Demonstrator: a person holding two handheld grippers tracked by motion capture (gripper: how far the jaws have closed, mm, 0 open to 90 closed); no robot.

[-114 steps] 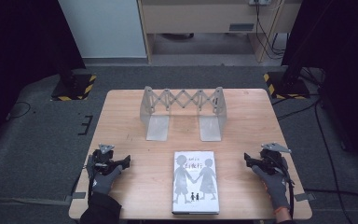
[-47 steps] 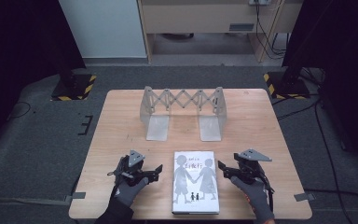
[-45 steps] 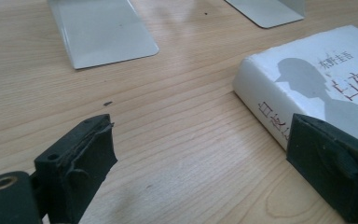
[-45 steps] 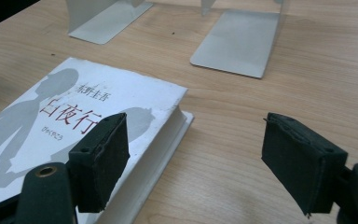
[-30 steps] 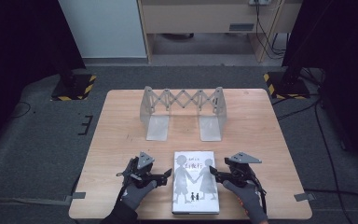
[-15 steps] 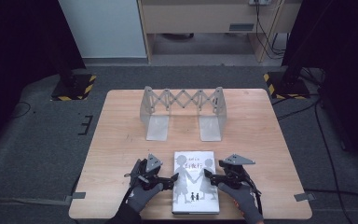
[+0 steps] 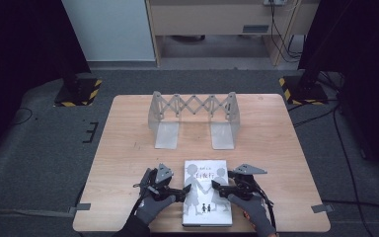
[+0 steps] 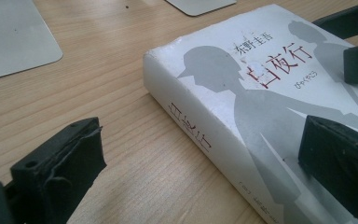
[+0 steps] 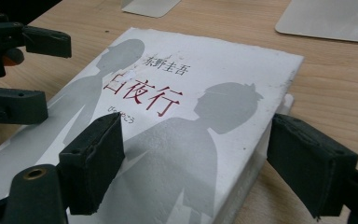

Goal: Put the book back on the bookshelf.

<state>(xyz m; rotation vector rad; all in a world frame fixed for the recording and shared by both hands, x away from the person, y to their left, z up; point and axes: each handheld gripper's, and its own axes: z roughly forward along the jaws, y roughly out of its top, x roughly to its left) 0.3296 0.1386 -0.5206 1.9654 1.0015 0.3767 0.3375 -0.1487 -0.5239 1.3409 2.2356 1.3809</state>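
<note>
A white book [image 7: 206, 192] with grey silhouettes and red characters on its cover lies flat near the table's front edge. My left gripper [image 7: 181, 191] is at its left side, open. In the left gripper view, the book's spine [image 8: 200, 135] runs between the jaws: one jaw is low over the table, the other above the cover. My right gripper [image 7: 217, 188] is open at the book's right side. In the right gripper view, the book [image 9: 182, 93] has its page edge between the jaws, and the left gripper [image 9: 14, 70] shows at the upper left.
A grey metal expanding book rack [image 7: 193, 116] stands at the back middle of the wooden table [image 7: 286, 148], its two flat base plates [image 7: 167, 136] pointing toward me. Dark carpet and stand feet surround the table.
Both grippers have moved inward from the table's left and right sides and now straddle the book's edges. The book and the rack have not moved.
</note>
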